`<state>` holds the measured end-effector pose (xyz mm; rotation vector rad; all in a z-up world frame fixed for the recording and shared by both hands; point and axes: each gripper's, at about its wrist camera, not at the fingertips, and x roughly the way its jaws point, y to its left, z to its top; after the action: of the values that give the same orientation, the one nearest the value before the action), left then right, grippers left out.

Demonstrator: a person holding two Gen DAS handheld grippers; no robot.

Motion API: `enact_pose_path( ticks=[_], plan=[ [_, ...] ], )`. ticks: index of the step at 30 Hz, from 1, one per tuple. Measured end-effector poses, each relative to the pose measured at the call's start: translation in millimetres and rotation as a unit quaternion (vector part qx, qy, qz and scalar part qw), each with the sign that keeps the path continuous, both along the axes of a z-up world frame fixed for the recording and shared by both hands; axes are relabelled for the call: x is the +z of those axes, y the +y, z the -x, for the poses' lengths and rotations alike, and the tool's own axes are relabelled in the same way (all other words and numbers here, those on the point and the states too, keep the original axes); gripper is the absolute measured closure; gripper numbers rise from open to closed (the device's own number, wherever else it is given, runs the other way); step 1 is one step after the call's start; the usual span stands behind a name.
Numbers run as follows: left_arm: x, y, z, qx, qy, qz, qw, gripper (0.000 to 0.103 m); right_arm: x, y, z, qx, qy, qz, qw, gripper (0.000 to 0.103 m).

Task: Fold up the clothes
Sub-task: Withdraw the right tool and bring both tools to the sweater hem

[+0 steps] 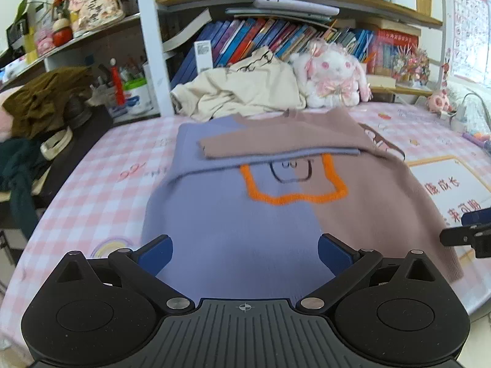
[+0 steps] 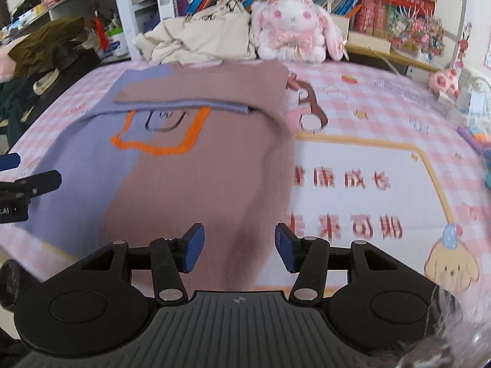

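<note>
**Grippers spread above the half-folded sweater**

Blue pads on my left gripper stand wide apart with nothing between them, hanging over the lavender half of the sweater near its hem. My right gripper is also parted, less widely, and grips nothing; below its gap I see the brown half of the garment, blurred. In the left wrist view the right gripper's fingers show at the right edge, beside the brown side of the hem.

The sweater lies flat on the pink checked tablecloth, lavender on one side and brown on the other, with an orange outline stitched across the chest. Both sleeves are folded across the upper body, the brown sleeve lying on top, its cuff over the lavender side.

Beyond the collar sits a crumpled cream garment, and just beside it a white and pink plush rabbit. Behind both stands a bookshelf packed with books. A printed panel with red characters covers the cloth beside the brown side.
</note>
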<state>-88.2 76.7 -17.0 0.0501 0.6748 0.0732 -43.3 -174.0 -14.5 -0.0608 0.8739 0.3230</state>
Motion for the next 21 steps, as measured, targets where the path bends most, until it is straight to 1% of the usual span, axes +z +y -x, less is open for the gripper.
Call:
enact_pose_path(
  ticks=[2, 3, 6, 8, 11, 14, 16, 21],
  plan=[
    [1, -3, 11, 0.009, 0.000, 0.005, 0.9999, 0.001, -1, -6, 8, 0.009, 0.001, -0.002, 1.000, 0.047],
    [1, -5, 16, 0.013, 0.000, 0.008, 0.9999, 0.001, -2, -9, 12, 0.011, 0.003, -0.004, 1.000, 0.046],
    [2, -3, 38, 0.040, -0.017, 0.029, 0.9986, 0.001, -6, -19, 23, 0.016, 0.007, -0.012, 1.000, 0.045],
    [1, 0, 52, 0.058, -0.019, 0.041, 0.9973, 0.001, -10, -25, 29, 0.012, 0.019, -0.025, 0.999, 0.045],
    [-2, 6, 64, 0.088, 0.008, 0.054, 0.9946, 0.001, -15, -33, 38, 0.010, 0.029, -0.042, 0.999, 0.045],
    [-5, 12, 70, 0.126, 0.041, 0.053, 0.9898, 0.001, -17, -37, 43, 0.006, 0.036, -0.051, 0.998, 0.046],
    [-7, 17, 72, 0.139, 0.050, 0.054, 0.9876, 0.001, -16, -39, 45, 0.003, 0.039, -0.058, 0.998, 0.046],
    [-10, 33, 68, 0.146, 0.058, 0.082, 0.9842, 0.003, -15, -43, 43, -0.018, 0.043, -0.073, 0.996, 0.047]
  ],
)
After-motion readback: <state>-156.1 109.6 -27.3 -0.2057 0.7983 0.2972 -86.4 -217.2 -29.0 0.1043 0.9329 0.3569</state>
